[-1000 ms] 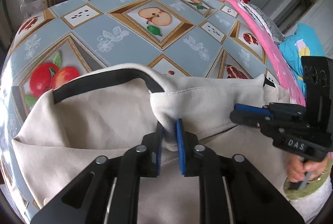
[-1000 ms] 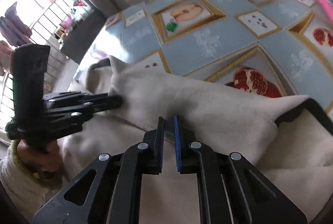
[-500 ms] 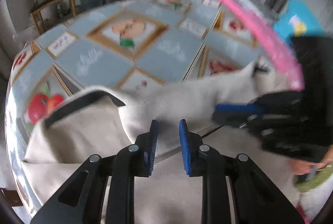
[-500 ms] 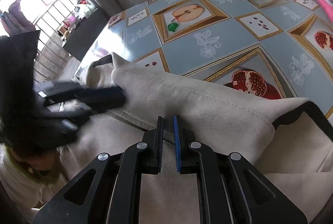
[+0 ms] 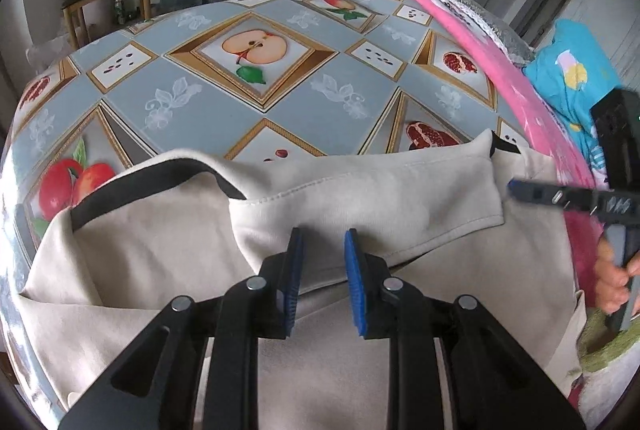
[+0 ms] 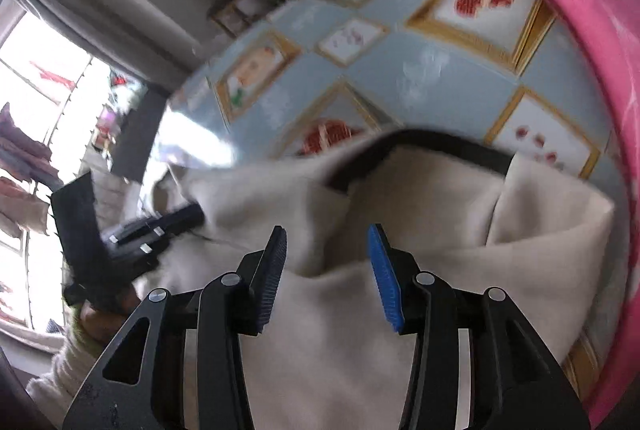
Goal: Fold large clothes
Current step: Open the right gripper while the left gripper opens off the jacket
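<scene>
Both tongs let go since a second ago: left gripper [image 5: 322, 250] narrowly parted, right gripper [image 6: 327, 244] opening wider, beige garment [image 5: 360, 190] lying loose under both.

No legible text, label, brand or number anywhere in either wrist view.

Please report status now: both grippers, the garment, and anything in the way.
Left gripper open, empty. Right gripper opening, nothing pinched. Beige garment on table, flap folded over. Pink cloth alongside.
</scene>
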Demonstrator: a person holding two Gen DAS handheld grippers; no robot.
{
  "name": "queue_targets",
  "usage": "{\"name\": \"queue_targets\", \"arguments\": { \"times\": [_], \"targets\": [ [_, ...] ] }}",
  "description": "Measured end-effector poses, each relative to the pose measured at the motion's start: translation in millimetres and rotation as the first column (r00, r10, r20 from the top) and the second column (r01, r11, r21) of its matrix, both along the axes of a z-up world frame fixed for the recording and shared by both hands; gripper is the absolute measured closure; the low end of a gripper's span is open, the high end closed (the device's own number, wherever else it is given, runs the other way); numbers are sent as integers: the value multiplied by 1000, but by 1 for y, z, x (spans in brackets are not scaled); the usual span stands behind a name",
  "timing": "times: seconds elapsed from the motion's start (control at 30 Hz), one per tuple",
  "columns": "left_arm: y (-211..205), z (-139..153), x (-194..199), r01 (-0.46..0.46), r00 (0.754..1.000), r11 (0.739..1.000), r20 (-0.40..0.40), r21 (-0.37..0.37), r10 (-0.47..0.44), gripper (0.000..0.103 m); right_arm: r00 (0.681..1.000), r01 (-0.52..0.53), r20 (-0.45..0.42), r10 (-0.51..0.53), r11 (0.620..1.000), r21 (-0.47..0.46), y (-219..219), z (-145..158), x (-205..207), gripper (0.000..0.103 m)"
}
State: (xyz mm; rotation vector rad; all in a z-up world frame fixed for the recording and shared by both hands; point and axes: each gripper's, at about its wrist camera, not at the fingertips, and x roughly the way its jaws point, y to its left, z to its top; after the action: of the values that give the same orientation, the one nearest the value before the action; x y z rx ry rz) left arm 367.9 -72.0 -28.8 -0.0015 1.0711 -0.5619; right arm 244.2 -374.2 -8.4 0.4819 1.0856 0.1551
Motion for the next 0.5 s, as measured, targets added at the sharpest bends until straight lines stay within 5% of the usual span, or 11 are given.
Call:
{"name": "queue_targets", "arguments": {
  "times": [0.07, 0.17, 0.27, 0.4, 0.5],
  "targets": [
    [2, -1, 0, -8, 1000, 1000, -5, -15, 8, 82, 999, -44, -14, 44, 999, -16, 11, -7, 5, 89],
    [3, -1, -2, -8, 1000, 1000, -2, -19, 8, 82, 997, -79, 4, 81, 984, -157, 25, -8, 13, 93],
    [3, -1, -2, -2, 1000, 1000, 3, -17, 2, 82, 996, -87, 6, 91, 973, -212, 29, -9, 20, 93],
    [5, -2, -2, -2, 1000, 1000, 4, -31, 3, 82, 1000, -24, -4, 25, 935, -355, 32, 7, 8, 70],
    [6, -2, -4, -6, 1000, 999, 14, -43, 7, 82, 993, -8, 109, 37, 967, -255, 30, 33, -10, 69]
  ]
}}
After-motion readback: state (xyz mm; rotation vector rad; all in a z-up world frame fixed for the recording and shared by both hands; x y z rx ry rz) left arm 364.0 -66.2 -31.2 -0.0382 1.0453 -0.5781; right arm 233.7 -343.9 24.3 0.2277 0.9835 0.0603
